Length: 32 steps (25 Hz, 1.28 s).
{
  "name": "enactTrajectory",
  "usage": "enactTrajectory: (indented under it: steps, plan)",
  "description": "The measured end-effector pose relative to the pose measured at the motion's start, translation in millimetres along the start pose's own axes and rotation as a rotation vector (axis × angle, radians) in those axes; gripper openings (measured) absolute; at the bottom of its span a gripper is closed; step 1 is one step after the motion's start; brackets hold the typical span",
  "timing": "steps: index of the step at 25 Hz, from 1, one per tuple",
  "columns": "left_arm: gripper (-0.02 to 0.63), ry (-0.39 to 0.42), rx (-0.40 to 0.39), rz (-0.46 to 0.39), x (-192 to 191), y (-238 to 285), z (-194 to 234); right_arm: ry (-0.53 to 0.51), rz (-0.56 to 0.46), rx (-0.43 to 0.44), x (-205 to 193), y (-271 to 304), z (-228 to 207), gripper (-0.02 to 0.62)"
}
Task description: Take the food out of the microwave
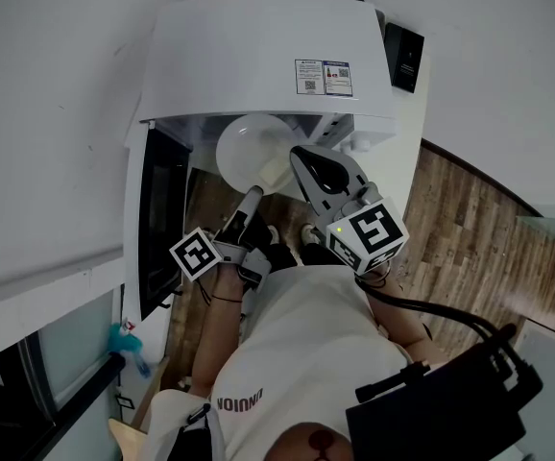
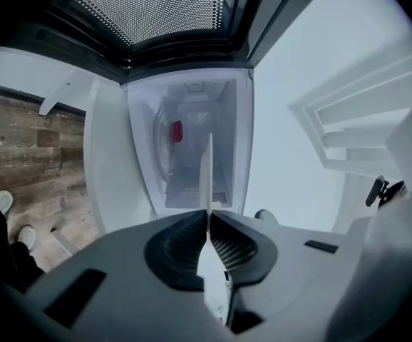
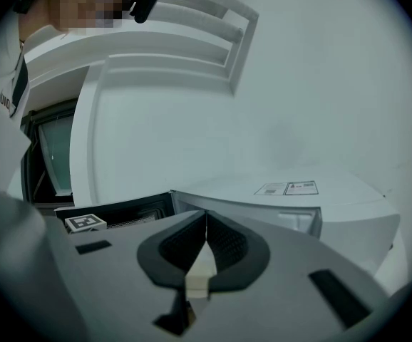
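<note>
A white microwave stands open, its dark door swung out to the left. A round white plate hangs just in front of the opening. My left gripper is shut on its near rim. In the left gripper view the plate shows edge-on between the closed pads of the left gripper. Behind it lies the lit cavity, where a small red thing sits. My right gripper is shut and holds nothing. It hovers beside the plate's right edge, level with the microwave top.
White walls flank the microwave on both sides. A wood-plank floor lies below, with the person's shoes on it. A blue object hangs by a dark window frame at the lower left.
</note>
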<state>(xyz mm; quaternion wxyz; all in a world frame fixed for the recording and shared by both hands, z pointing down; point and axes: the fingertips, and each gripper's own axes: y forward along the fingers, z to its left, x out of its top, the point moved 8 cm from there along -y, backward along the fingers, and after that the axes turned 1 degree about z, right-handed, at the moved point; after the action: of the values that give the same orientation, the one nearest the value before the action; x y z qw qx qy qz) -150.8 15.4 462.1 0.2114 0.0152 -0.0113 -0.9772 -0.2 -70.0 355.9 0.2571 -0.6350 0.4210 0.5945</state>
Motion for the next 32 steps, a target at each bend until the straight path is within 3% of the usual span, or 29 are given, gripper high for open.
enactTrajectory:
  steps: [32]
  plan:
    - [0.026,0.006,-0.011,0.024,-1.3,-9.4,-6.1,-0.002,0.016,-0.007,-1.7,2.2,-0.2,0.021]
